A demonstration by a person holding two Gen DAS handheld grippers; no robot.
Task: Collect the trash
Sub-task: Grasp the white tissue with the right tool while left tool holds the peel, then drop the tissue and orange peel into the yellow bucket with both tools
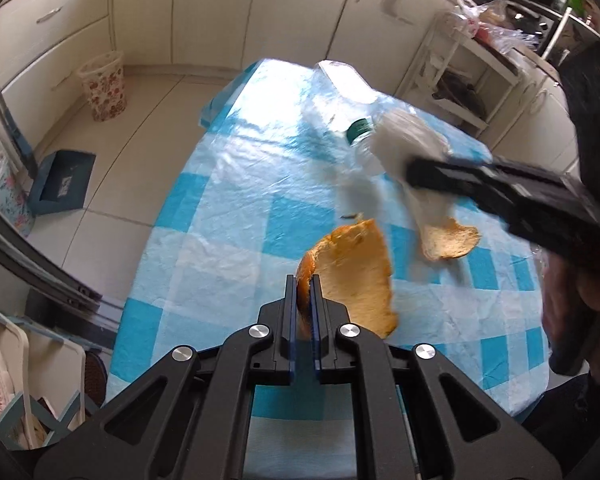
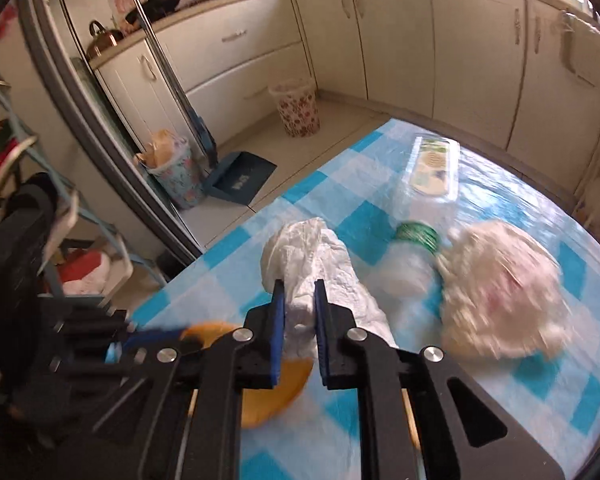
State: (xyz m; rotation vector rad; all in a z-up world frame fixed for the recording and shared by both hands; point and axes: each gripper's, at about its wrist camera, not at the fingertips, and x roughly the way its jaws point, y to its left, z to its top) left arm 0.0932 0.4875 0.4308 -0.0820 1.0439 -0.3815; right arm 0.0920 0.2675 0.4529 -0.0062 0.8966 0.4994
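Note:
My left gripper (image 1: 304,284) is shut on the edge of a curved orange peel (image 1: 356,276) and holds it above the blue-checked tablecloth (image 1: 227,184). A crumpled white plastic bag (image 2: 312,256) sits between the pads of my right gripper (image 2: 300,288), which is shut on it. The same gripper (image 1: 420,172) reaches in from the right in the left wrist view. A clear bottle with a green cap (image 2: 416,240) lies on the cloth behind the bag. A blurred pale pinkish wad (image 2: 504,288) lies to its right. A second tan peel piece (image 1: 448,242) rests on the cloth.
A floral waste basket (image 2: 295,108) stands on the tiled floor by the cream cabinets. A blue dustpan (image 2: 239,176) and a full floral bin (image 2: 175,176) stand left of the table. A cluttered rack (image 1: 460,92) is at the far right. A person's hand (image 1: 568,312) holds the right gripper.

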